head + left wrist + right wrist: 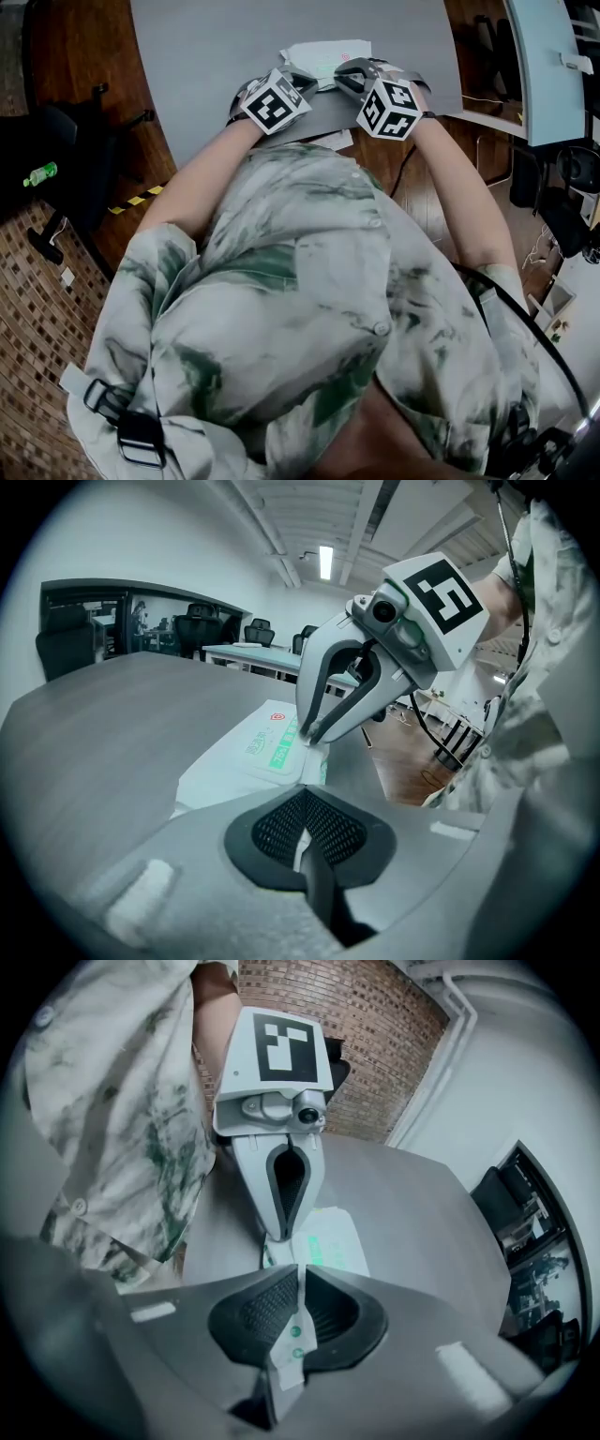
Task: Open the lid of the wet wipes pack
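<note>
The white wet wipes pack [323,58] with green print lies flat on the grey table [206,56], close to the near edge. Its lid label [272,744] looks flat on the pack. My left gripper [312,81] is shut on the pack's near edge, and a thin white strip shows between its pads [330,829]. Facing it, my right gripper [339,75] is shut on the same edge; a white flap with green dots [289,1340] sits pinched in its jaws. The two gripper tips almost meet over the pack [333,1246].
A black office chair [66,141], a green bottle [40,174] and yellow-black tape [141,199] are on the floor at left. A white desk [553,66] stands at right. The person's patterned shirt [309,309] fills the near view.
</note>
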`<state>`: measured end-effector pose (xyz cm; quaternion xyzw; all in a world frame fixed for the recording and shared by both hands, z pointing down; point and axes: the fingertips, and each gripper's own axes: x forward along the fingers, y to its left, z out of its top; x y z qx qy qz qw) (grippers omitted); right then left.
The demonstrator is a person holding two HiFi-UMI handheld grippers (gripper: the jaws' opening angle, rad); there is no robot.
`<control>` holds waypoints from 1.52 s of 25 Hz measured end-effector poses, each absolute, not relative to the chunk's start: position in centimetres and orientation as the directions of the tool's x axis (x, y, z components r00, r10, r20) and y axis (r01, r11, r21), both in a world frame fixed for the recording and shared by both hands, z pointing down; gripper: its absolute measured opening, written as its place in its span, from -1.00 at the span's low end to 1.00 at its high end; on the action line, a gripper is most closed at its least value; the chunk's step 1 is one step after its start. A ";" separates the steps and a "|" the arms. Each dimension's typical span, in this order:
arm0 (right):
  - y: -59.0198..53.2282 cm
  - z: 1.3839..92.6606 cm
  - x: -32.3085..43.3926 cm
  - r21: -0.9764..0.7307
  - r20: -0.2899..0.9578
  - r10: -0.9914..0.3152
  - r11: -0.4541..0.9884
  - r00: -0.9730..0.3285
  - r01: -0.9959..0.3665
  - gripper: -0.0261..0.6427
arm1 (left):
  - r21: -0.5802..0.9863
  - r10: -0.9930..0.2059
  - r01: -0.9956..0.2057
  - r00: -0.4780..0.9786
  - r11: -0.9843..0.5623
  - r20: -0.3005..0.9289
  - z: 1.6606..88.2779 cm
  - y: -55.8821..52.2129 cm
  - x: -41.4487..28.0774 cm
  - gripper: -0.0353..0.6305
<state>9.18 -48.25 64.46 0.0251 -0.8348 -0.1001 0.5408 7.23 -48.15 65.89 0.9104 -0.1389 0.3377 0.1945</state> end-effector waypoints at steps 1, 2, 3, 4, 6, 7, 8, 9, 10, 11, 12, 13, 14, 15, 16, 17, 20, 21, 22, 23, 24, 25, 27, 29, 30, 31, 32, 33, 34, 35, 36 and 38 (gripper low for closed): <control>-48.2 64.4 9.1 0.194 0.897 -0.148 0.979 -0.417 0.068 -0.84 | 0.266 -0.120 -0.384 0.736 -0.884 0.666 66.0 -48.1 7.2 -0.89; -48.2 64.2 9.0 0.193 0.894 -0.149 0.979 -0.423 0.063 -0.85 | 0.272 -0.117 -0.385 0.738 -0.882 0.665 66.0 -48.1 7.1 -0.89; -48.3 63.8 8.9 0.192 0.889 -0.152 0.980 -0.433 0.051 -0.86 | 0.279 -0.115 -0.387 0.738 -0.879 0.664 66.0 -48.0 7.0 -0.89; -48.5 63.3 8.7 0.191 0.883 -0.156 0.981 -0.444 0.036 -0.87 | 0.286 -0.113 -0.390 0.740 -0.875 0.663 65.9 -48.0 6.8 -0.89; -49.1 62.3 8.4 0.193 0.872 -0.164 0.981 -0.461 0.018 -0.89 | 0.301 -0.111 -0.394 0.747 -0.869 0.656 65.7 -48.0 6.7 -0.89; -49.4 61.9 8.3 0.195 0.869 -0.166 0.981 -0.466 0.014 -0.89 | 0.304 -0.109 -0.393 0.748 -0.868 0.655 65.7 -48.0 6.6 -0.89; -49.7 61.6 8.3 0.195 0.866 -0.168 0.981 -0.470 0.010 -0.89 | 0.307 -0.105 -0.391 0.748 -0.868 0.656 65.6 -48.0 6.6 -0.89; -50.1 61.2 8.2 0.195 0.864 -0.170 0.981 -0.474 0.004 -0.89 | 0.309 -0.103 -0.390 0.748 -0.867 0.656 65.6 -48.0 6.6 -0.89; -50.6 60.8 8.2 0.194 0.860 -0.172 0.981 -0.480 -0.005 -0.89 | 0.311 -0.101 -0.389 0.749 -0.867 0.655 65.6 -48.0 6.7 -0.89; -51.1 60.3 8.0 0.192 0.854 -0.175 0.981 -0.491 -0.015 -0.89 | 0.315 -0.099 -0.389 0.750 -0.866 0.654 65.5 -47.9 6.8 -0.89; -51.8 59.7 7.8 0.189 0.846 -0.176 0.982 -0.504 -0.026 -0.89 | 0.321 -0.097 -0.390 0.751 -0.863 0.653 65.5 -47.8 6.8 -0.89; -52.4 59.3 7.6 0.183 0.838 -0.176 0.982 -0.516 -0.038 -0.89 | 0.327 -0.095 -0.393 0.752 -0.860 0.652 65.4 -47.8 6.9 -0.89; -53.0 59.0 7.5 0.172 0.833 -0.174 0.984 -0.525 -0.053 -0.89 | 0.332 -0.095 -0.395 0.753 -0.856 0.651 65.4 -47.8 6.9 -0.89; -53.6 58.9 7.5 0.156 0.831 -0.168 0.985 -0.531 -0.068 -0.89 | 0.338 -0.095 -0.398 0.754 -0.853 0.649 65.4 -47.8 6.9 -0.89; -54.1 58.9 7.4 0.134 0.830 -0.159 0.987 -0.535 -0.086 -0.89 | 0.343 -0.096 -0.401 0.756 -0.849 0.648 65.4 -47.8 6.9 -0.89; -54.7 58.8 7.3 0.110 0.829 -0.150 0.988 -0.538 -0.105 -0.89 | 0.348 -0.096 -0.404 0.758 -0.846 0.646 65.3 -47.8 6.8 -0.89; -56.3 58.8 6.9 0.052 0.826 -0.128 0.987 -0.549 -0.153 -0.89 | 0.365 -0.094 -0.408 0.763 -0.837 0.639 65.2 -47.7 6.5 -0.89; -56.9 58.9 6.8 0.034 0.823 -0.122 0.985 -0.554 -0.167 -0.89 | 0.368 -0.093 -0.409 0.764 -0.835 0.638 65.1 -47.6 6.5 -0.89; -57.5 59.1 6.8 0.016 0.819 -0.117 0.983 -0.561 -0.182 -0.89 | 0.369 -0.094 -0.410 0.765 -0.834 0.637 65.0 -47.5 6.5 -0.89; -58.1 59.4 6.7 -0.003 0.813 -0.112 0.980 -0.571 -0.197 -0.89 | 0.370 -0.095 -0.411 0.765 -0.833 0.637 64.9 -47.5 6.5 -0.89; -58.8 59.7 6.7 -0.023 0.805 -0.108 0.977 -0.583 -0.213 -0.89 | 0.372 -0.096 -0.413 0.766 -0.831 0.636 64.8 -47.5 6.6 -0.89; -59.3 60.0 6.7 -0.046 0.797 -0.104 0.972 -0.595 -0.232 -0.91 | 0.374 -0.097 -0.415 0.767 -0.830 0.635 64.7 -47.5 6.6 -0.89; -60.2 60.8 6.7 -0.092 0.782 -0.097 0.959 -0.615 -0.267 -0.91 | 0.380 -0.095 -0.416 0.768 -0.826 0.633 64.7 -47.4 6.6 -0.89; -60.6 61.8 6.5 -0.133 0.771 -0.090 0.945 -0.630 -0.297 -0.92 | 0.385 -0.093 -0.417 0.769 -0.823 0.633 64.8 -47.1 6.4 -0.89; -60.8 62.4 6.3 -0.148 0.769 -0.085 0.940 -0.633 -0.306 -0.92 | 0.386 -0.094 -0.417 0.770 -0.823 0.632 64.9 -47.1 6.2 -0.89; -60.7 63.0 6.1 -0.159 0.773 -0.075 0.938 -0.630 -0.307 -0.92 | 0.386 -0.095 -0.417 0.771 -0.822 0.630 64.9 -47.1 6.0 -0.89; -60.6 63.6 5.9 -0.168 0.781 -0.059 0.939 -0.622 -0.299 -0.92 | 0.388 -0.096 -0.419 0.771 -0.821 0.630 64.9 -47.1 5.9 -0.89; -60.3 64.3 6.0 -0.175 0.790 -0.040 0.942 -0.612 -0.287 -0.92 | 0.390 -0.095 -0.420 0.770 -0.819 0.630 64.8 -47.1 5.9 -0.89; -60.0 65.1 6.1 -0.183 0.796 -0.023 0.943 -0.604 -0.278 -0.92 | 0.392 -0.095 -0.421 0.770 -0.818 0.630 64.9 -47.2 6.1 -0.89; -59.8 65.8 6.4 -0.193 0.799 -0.012 0.942 -0.601 -0.276 -0.92 | 0.393 -0.094 -0.420 0.772 -0.818 0.629 65.0 -47.2 6.4 -0.89; -59.7 66.3 6.6 -0.202 0.798 -0.007 0.939 -0.603 -0.279 -0.92 | 0.394 -0.093 -0.418 0.773 -0.819 0.627 65.2 -47.3 6.6 -0.89; -59.9 66.7 7.0 -0.209 0.794 -0.009 0.935 -0.608 -0.286 -0.92 | 0.394 -0.091 -0.416 0.773 -0.820 0.628 65.3 -47.5 6.9 -0.89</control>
